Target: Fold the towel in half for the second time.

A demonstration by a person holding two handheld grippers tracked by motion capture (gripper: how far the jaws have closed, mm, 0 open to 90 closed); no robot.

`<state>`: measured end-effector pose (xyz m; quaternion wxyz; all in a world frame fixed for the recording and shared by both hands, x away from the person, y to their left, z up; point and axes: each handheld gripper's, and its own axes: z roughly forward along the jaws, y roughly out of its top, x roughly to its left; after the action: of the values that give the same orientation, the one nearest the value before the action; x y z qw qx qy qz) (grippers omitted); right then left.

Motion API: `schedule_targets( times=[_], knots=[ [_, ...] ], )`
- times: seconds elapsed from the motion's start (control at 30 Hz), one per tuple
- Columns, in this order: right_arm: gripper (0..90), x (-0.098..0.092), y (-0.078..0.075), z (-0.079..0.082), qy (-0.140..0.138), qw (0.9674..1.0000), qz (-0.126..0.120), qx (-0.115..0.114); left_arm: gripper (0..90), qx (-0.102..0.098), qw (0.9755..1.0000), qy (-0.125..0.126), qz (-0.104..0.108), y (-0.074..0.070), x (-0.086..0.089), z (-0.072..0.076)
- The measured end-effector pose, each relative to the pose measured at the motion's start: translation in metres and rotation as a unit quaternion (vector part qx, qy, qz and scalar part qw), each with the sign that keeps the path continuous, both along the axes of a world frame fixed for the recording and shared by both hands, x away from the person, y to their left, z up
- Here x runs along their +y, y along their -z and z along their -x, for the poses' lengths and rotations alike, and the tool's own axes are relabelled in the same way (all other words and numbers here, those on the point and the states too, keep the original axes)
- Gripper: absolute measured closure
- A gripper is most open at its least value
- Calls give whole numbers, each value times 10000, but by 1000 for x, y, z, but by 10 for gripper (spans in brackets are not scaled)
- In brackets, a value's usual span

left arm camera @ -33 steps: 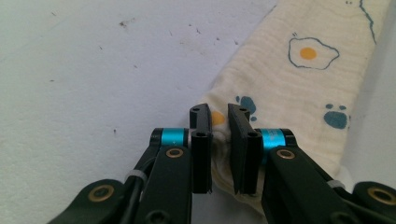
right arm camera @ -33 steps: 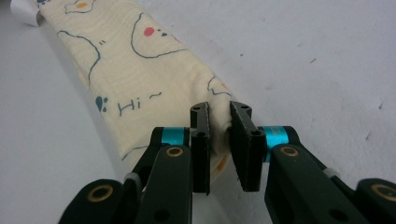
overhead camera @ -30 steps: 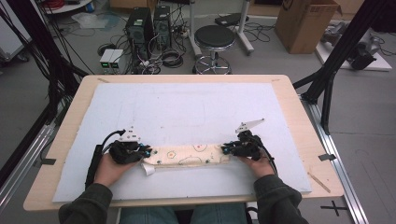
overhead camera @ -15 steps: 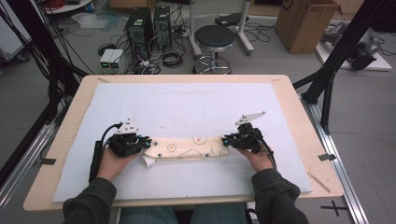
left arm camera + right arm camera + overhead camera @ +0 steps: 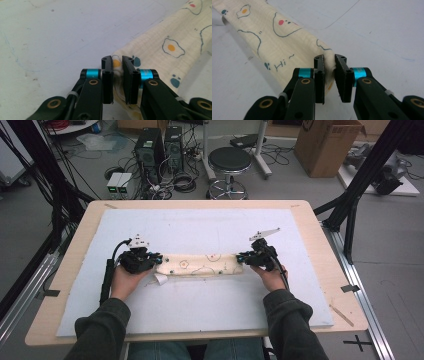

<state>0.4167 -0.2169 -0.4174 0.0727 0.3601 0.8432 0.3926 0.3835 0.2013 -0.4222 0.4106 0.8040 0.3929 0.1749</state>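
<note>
1. Fingers (image 5: 107, 75) of the left gripper (image 5: 117, 75) are pinching one end of the cream cloth (image 5: 160, 47), with bunched fabric pressed between the black pads.
2. Fingers (image 5: 342, 75) of the right gripper (image 5: 329, 75) are clamping the opposite end of the same cloth in the same way, a fold of it squeezed between the pads.
3. The cloth, printed with fried eggs, bear outlines and a small "Hi", is stretching away from each pair of fingers as a long folded strip.
4. In the high view the cloth (image 5: 202, 265) is lying as a narrow band between the left gripper (image 5: 155, 261) and the right gripper (image 5: 241, 257), near the middle of the bench, closer to the person's side.
5. A small white tag (image 5: 161, 279) is hanging out from the strip's left end, just beside the left hand (image 5: 126, 280).
6. The right hand (image 5: 270, 276) is holding its gripper at the strip's other end, both forearms in dark sleeves.
7. The strip is resting over a pale blue mat (image 5: 200, 310) that is covering most of the wooden bench (image 5: 320, 240).
8. Beyond the bench, a black stool (image 5: 229, 160), computer towers (image 5: 160, 145) and a cardboard box (image 5: 325, 145) are standing on the floor.
</note>
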Motion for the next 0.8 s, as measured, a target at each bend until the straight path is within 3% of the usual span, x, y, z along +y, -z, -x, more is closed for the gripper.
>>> schedule_targets(
  times=[0.13,0.33,0.57,0.8],
  knots=[
    [784,3,5,-8,68,10000,68,-24,789,79,9999,-148,-31,10,-2,-7],
    [772,3,15,-14,197,9997,74,148,778,138,9996,-234,-17,17,-2,-12],
    [714,1,15,-15,239,9996,25,170,710,96,9997,-235,-46,15,0,-11],
    [632,-2,11,-14,285,9995,-129,90,643,55,9996,-174,199,9,4,-8]
  ],
)
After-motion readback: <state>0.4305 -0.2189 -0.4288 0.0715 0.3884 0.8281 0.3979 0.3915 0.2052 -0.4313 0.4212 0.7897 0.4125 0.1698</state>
